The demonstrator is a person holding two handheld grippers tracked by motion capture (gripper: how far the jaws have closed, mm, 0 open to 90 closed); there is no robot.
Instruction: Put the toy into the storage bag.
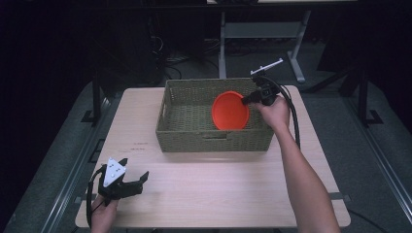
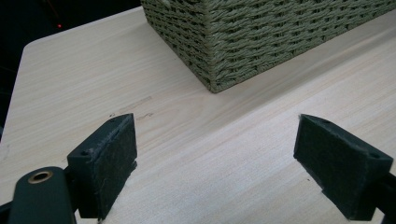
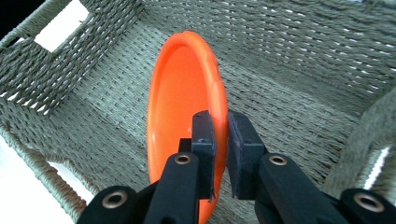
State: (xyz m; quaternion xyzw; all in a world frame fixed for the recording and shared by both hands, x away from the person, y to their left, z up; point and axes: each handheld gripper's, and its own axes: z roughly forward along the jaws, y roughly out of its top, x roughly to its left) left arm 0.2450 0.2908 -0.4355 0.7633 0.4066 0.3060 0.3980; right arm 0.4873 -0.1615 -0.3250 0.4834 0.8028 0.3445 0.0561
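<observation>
Dark floor and metal stand legs are surrounding a pale wooden desk (image 1: 214, 194), which you are facing from its near edge. Sitting toward the far middle of the desk is a rectangular woven basket (image 1: 184, 133), olive-green, with cut-out handle slots in its walls.

Your right hand is reaching in over the basket's right end, holding the right tool (image 1: 248, 99) — its two black jaws are clamping the rim of an orange plate (image 1: 229, 112). In the right gripper view the right tool (image 3: 220, 140) is pinching that rim between its pads, one pad on the plate's hollow face and one on its back. The orange plate (image 3: 180, 102) is standing on edge, nearly upright, inside the basket (image 3: 289, 70), with woven floor and walls showing behind it; whether its lower edge is touching the basket floor cannot be told.

Your left hand is resting at the near left corner of the desk, well apart from the basket, holding the left tool (image 1: 133, 180). In the left gripper view the left tool (image 2: 215, 158) is gaping wide — nothing between its pads but bare wood (image 2: 93, 79) — and it is pointing toward a near corner of the basket (image 2: 261, 32).
</observation>
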